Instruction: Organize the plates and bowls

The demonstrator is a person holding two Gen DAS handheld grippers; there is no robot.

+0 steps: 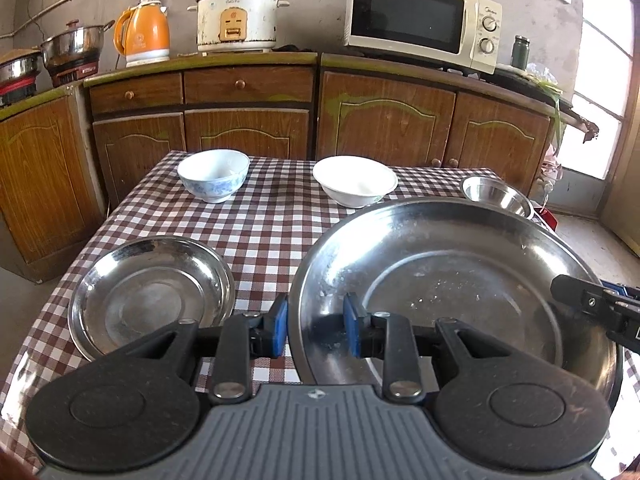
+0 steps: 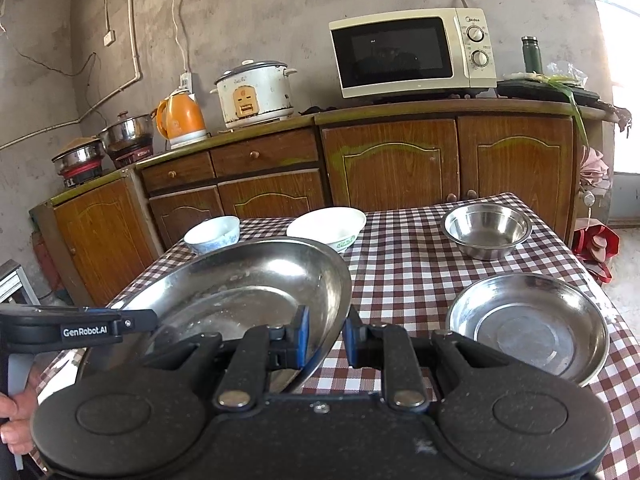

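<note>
the left tongs point(image 1: 316, 326) and right tongs point(image 2: 326, 338) are both clenched on opposite rims of the big steel plate point(image 1: 460, 280), which hangs tilted just above the checked table point(image 1: 264, 216), its left edge lower in the right wrist view. the likely next move turns on which small plate it goes to: one small steel plate point(image 1: 150, 296) lies just beside the left tongs, to the plate's left; another small steel plate point(image 2: 528, 326) lies just right of the right tongs. each hand is nearer its own side. the blue-patterned bowl point(image 1: 214, 174), white bowl point(image 1: 356, 180) and steel bowl point(image 2: 486, 230) stand well apart at the far edge.
</note>
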